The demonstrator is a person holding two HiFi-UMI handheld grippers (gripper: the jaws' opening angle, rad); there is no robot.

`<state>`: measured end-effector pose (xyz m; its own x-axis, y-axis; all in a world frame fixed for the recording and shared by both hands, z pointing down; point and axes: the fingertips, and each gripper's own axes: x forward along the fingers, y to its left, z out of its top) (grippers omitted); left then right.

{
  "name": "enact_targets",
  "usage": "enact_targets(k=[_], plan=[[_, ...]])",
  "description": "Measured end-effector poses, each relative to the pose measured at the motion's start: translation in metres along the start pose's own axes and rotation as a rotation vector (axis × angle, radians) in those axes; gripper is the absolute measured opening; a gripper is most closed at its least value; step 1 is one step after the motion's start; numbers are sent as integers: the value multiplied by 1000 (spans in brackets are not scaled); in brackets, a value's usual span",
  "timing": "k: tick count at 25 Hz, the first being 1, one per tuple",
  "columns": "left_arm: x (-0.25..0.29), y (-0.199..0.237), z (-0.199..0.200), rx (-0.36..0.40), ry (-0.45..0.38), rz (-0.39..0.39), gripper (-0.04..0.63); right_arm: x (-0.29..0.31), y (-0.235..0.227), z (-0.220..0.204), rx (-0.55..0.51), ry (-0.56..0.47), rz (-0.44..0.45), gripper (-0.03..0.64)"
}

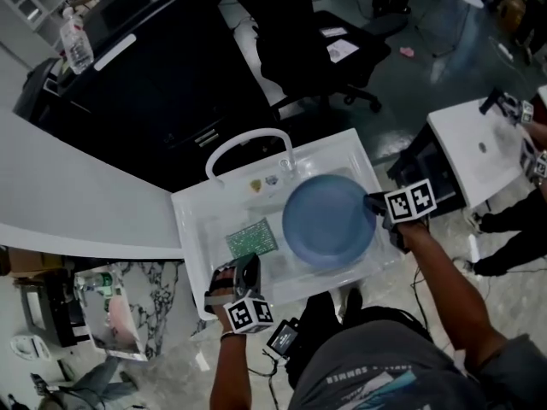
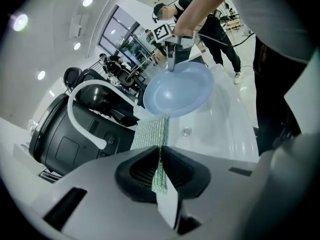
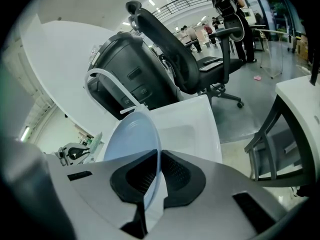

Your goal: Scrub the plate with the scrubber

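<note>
Head view: the right claw (image 1: 374, 205) clamps the rim of the blue plate (image 1: 329, 220), which is tilted over the sink (image 1: 186, 220).
Left gripper view: the left claw (image 2: 159, 176) is closed on the green scrubber (image 2: 152, 131), close to the plate.
Right gripper view: the rim sits between the pads.
Step in hand: approach. Next: press the scrubber onto the plate face.

Left gripper (image 1: 246, 267) jaws clamped, right gripper (image 1: 373, 203) jaws clamped

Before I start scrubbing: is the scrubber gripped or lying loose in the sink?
Gripped: the pads of the left gripper are shut on the green scrubber, which sticks out toward the plate.
</note>
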<state>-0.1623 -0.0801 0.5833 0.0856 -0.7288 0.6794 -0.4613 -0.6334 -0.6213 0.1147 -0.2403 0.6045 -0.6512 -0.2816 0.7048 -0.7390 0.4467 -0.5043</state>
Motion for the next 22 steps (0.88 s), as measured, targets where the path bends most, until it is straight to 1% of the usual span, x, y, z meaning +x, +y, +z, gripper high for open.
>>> enact_targets(k=[3, 9, 12, 17, 22], plan=[[11, 13, -26, -17, 38, 15, 31, 1, 3, -10, 8, 12, 6, 44], [37, 41, -66, -54, 76, 35, 31, 9, 9, -23, 35, 27, 9, 46], [54, 52, -86, -73, 97, 32, 31, 15, 13, -29, 45, 33, 12, 46], [85, 71, -112, -80, 116, 21, 31, 21, 19, -34, 60, 44, 9, 46], [120, 76, -133, -75, 129, -14, 31, 25, 17, -40, 72, 54, -5, 46]])
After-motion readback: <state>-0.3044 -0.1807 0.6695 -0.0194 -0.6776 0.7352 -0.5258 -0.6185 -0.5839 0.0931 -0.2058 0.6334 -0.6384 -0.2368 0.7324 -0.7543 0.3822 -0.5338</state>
